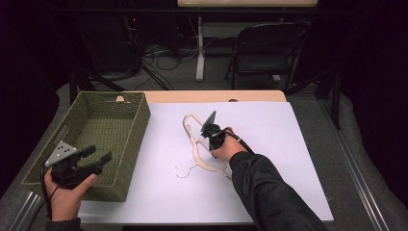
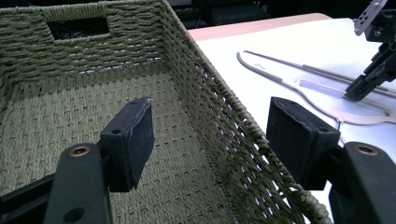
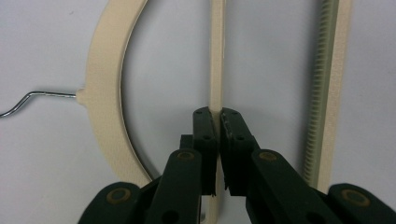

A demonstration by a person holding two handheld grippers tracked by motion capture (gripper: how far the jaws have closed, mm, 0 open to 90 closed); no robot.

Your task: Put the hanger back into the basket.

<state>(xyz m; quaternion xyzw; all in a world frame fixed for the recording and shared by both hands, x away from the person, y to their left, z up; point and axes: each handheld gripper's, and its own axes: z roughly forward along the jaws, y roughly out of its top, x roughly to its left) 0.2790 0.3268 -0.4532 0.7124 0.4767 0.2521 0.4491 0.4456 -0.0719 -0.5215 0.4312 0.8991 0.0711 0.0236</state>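
A: The right gripper (image 3: 217, 116) has its jaws clamped on a thin bar of the cream wooden hanger (image 3: 105, 93), flat right of the green woven basket (image 1: 120, 139).

B: Grasp done; lifting remains. The left gripper (image 2: 210, 135) gapes empty over the basket rim.

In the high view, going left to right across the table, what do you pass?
Left gripper held in a hand → green woven rectangular basket → thin metal hook of the pale wooden clothes hanger → right gripper, shut on a hanger bar.
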